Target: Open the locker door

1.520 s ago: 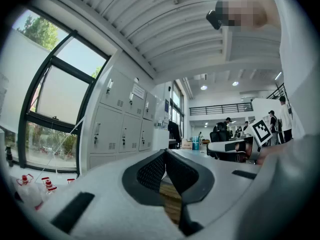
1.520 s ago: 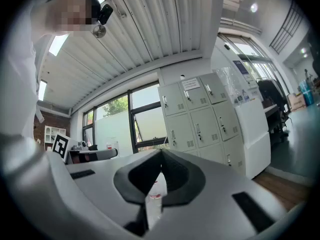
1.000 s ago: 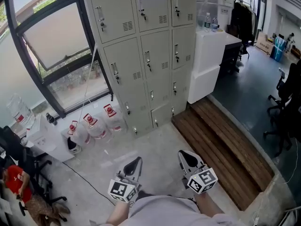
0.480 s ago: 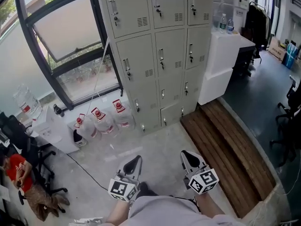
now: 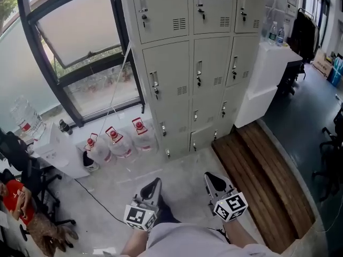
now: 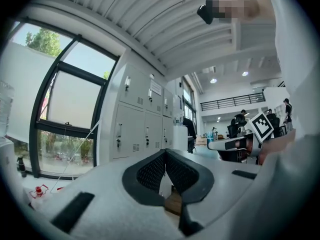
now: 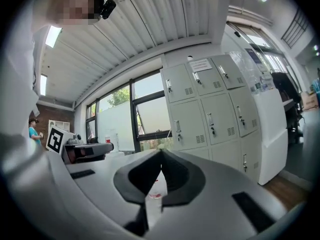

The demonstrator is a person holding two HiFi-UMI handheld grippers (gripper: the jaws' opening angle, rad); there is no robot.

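Walked nearer the tall grey metal lockers (image 5: 171, 74) with left gripper (image 5: 152, 186) and right gripper (image 5: 213, 180) clenched empty, doors still too far.

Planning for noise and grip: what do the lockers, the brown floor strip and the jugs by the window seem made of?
Lockers: probably painted sheet metal, matt grey-beige, with stamped vent slots. Floor strip: wood, going by plank seams and brown tone. Jugs: clear plastic, likely, with red caps.

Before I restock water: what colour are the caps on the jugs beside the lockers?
Red caps, clearest in the head view.
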